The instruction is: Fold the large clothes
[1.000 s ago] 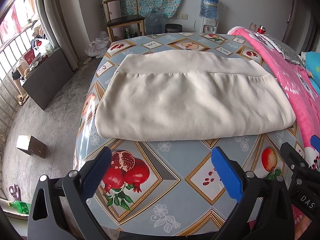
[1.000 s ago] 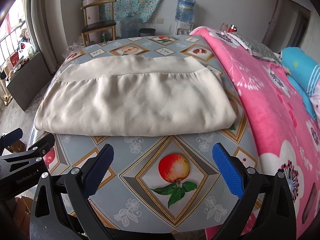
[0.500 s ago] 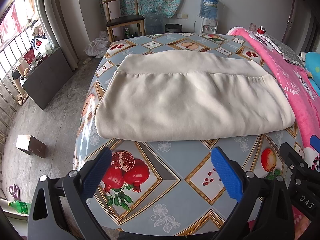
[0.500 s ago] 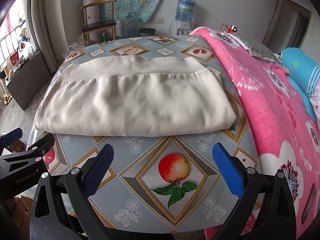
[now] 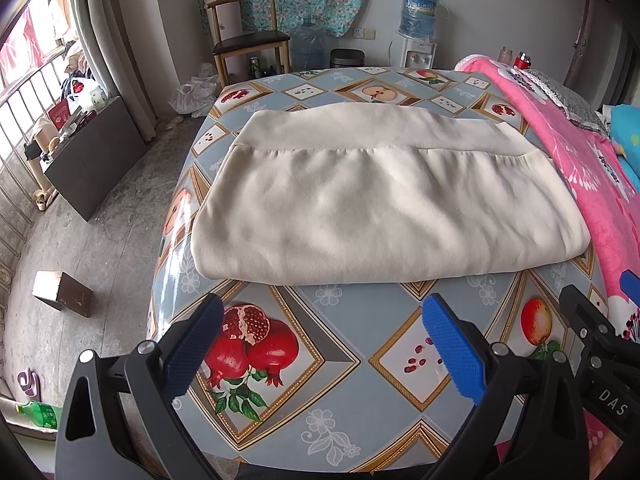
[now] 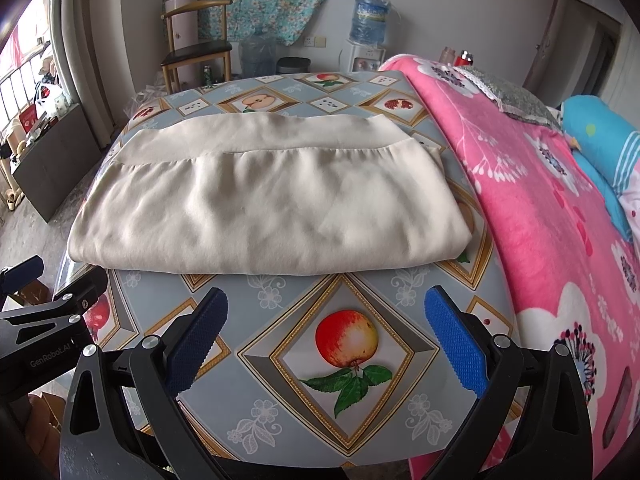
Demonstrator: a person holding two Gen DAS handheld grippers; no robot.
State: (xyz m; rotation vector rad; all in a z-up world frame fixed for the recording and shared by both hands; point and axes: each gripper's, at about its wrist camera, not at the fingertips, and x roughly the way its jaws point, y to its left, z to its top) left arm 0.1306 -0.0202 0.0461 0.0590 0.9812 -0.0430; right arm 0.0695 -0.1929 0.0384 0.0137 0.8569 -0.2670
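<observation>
Nothing is changing over the last second: both grippers are still hovering above the near edge of the table [image 5: 360,312], jaws wide apart and holding nothing. The cream garment [image 5: 384,208] is lying folded flat in the middle, so the fold is probably finished or waiting for one more. The left gripper [image 5: 320,344] and right gripper [image 6: 326,340] are cutting off the table front; the layers underneath are staying hidden.

Bare tablecloth [image 6: 280,300] open before the folded garment [image 6: 260,208]; pink blanket [image 6: 540,220] apparently crowding the right.
</observation>
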